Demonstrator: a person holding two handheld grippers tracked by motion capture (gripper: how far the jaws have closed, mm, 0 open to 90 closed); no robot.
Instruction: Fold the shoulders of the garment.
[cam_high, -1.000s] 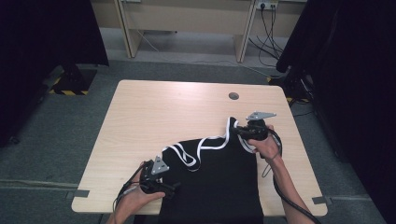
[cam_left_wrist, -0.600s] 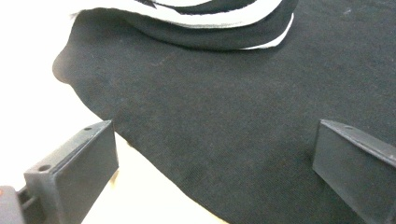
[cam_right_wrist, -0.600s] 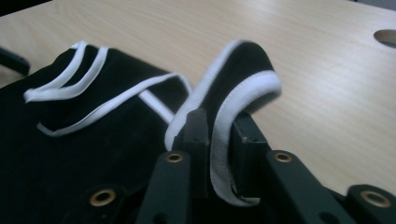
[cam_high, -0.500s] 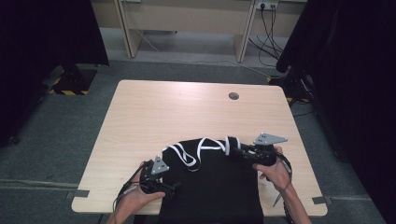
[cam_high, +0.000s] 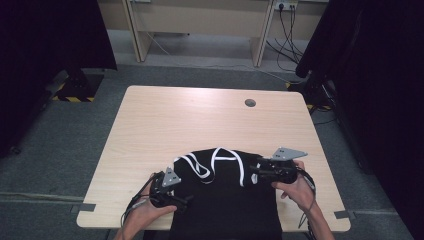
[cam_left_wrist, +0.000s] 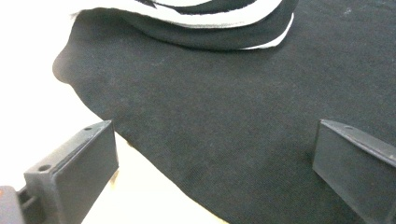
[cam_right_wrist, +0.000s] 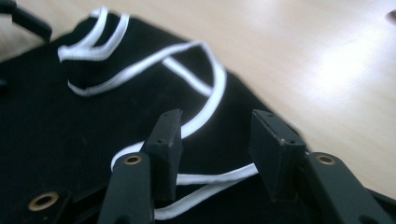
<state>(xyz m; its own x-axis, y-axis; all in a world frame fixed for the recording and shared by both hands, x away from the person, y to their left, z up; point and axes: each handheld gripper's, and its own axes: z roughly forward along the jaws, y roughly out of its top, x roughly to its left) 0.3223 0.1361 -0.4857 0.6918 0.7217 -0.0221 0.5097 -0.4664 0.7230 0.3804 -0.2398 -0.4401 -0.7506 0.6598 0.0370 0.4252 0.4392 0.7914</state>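
Lying on the near edge of the counter (cam_high: 150, 125), the black garment (cam_high: 225, 205) has both hand-held grippers parted over it: left hand-held gripper (cam_high: 186, 201) wide, right hand-held gripper (cam_high: 253, 174) just opening, straddling its white trim (cam_right_wrist: 205, 112), gripping nothing

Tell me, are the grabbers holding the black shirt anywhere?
No. The right gripper has just been opening, its jaws apart over the white trim of the black garment. The left gripper is open too, at the garment's edge.

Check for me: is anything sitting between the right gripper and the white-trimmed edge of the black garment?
Nothing visible. The right gripper, jaws just opening, hangs directly over the garment, with the white trim running between its open jaws. Bare table lies beyond.
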